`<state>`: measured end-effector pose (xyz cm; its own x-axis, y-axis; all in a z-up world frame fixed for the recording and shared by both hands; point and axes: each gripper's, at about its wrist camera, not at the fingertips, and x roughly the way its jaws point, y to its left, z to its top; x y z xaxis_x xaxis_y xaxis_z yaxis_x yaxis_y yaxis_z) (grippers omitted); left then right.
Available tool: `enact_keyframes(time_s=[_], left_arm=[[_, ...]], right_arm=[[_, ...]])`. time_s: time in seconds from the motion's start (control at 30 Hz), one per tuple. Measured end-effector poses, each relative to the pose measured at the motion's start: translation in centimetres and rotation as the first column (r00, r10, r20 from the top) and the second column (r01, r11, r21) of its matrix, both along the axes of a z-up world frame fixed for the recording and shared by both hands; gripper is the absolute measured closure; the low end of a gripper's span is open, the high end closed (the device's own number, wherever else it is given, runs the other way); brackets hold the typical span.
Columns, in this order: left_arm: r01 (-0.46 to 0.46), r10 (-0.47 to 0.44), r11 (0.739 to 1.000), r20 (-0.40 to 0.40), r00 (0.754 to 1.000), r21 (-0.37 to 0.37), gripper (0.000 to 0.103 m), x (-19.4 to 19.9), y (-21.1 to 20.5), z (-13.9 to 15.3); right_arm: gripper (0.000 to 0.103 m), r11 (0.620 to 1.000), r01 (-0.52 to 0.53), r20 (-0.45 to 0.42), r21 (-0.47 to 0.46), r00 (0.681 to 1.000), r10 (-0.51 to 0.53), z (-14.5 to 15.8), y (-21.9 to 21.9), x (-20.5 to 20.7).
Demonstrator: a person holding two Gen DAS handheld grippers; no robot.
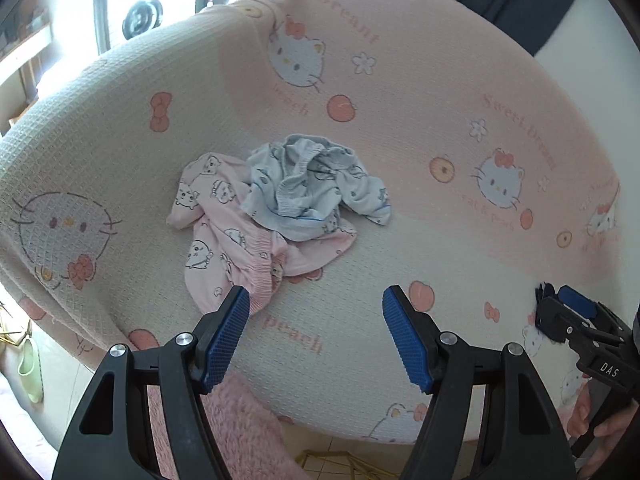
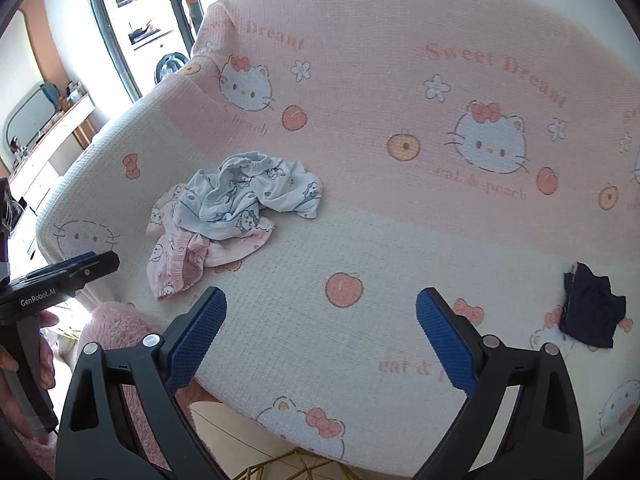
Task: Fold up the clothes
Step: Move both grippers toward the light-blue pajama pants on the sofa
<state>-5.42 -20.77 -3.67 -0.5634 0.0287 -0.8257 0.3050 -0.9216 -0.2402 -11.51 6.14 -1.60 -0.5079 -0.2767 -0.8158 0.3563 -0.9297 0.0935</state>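
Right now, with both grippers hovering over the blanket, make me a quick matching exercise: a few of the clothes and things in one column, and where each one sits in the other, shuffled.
Things:
1. pale blue garment
2. pink garment
3. dark navy garment
4. fluffy pink rug

Places:
A. folded, alone on the right side of the blanket
B. crumpled on top of the pile
C. below the blanket's near edge, on the left
D. at the bottom of the pile, elastic waistband toward the grippers

Pairs: 1-B, 2-D, 3-A, 4-C

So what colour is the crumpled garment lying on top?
Pale blue garment with little cartoon animals, clearest in left wrist view.
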Motion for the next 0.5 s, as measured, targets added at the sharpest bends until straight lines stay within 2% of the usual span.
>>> enact_keyframes(time_s=[0.1, 0.17, 0.23, 0.37, 0.5], left_arm=[[-0.03, 0.03, 0.999, 0.006, 1.0, 0.015, 0.032, -2.8, -2.1, -1.8], [-0.047, 0.047, 0.999, 0.009, 0.999, 0.011, 0.032, -5.3, -2.9, -2.9], [-0.053, 0.053, 0.998, 0.004, 0.999, 0.041, 0.032, -8.1, -3.5, -4.4], [-0.049, 0.047, 0.994, 0.023, 0.999, 0.1, 0.032, -13.7, -4.6, -7.9], [0.006, -0.009, 0.994, 0.03, 1.0, 0.106, 0.032, -18.6, -4.5, -10.7]], right_arm=[[0.024, 0.999, -0.051, 0.027, 0.017, 0.998, 0.051, -1.8, -3.0, -3.0], [0.04, 0.996, -0.085, 0.045, 0.028, 0.995, 0.084, -2.9, -5.0, -4.9], [0.046, 0.992, -0.119, 0.063, 0.038, 0.991, 0.117, -4.1, -6.9, -6.9], [0.048, 0.986, -0.158, 0.102, 0.049, 0.983, 0.153, -6.7, -10.3, -11.1], [0.048, 0.987, -0.139, 0.148, 0.079, 0.981, 0.126, -10.4, -12.6, -15.9]])
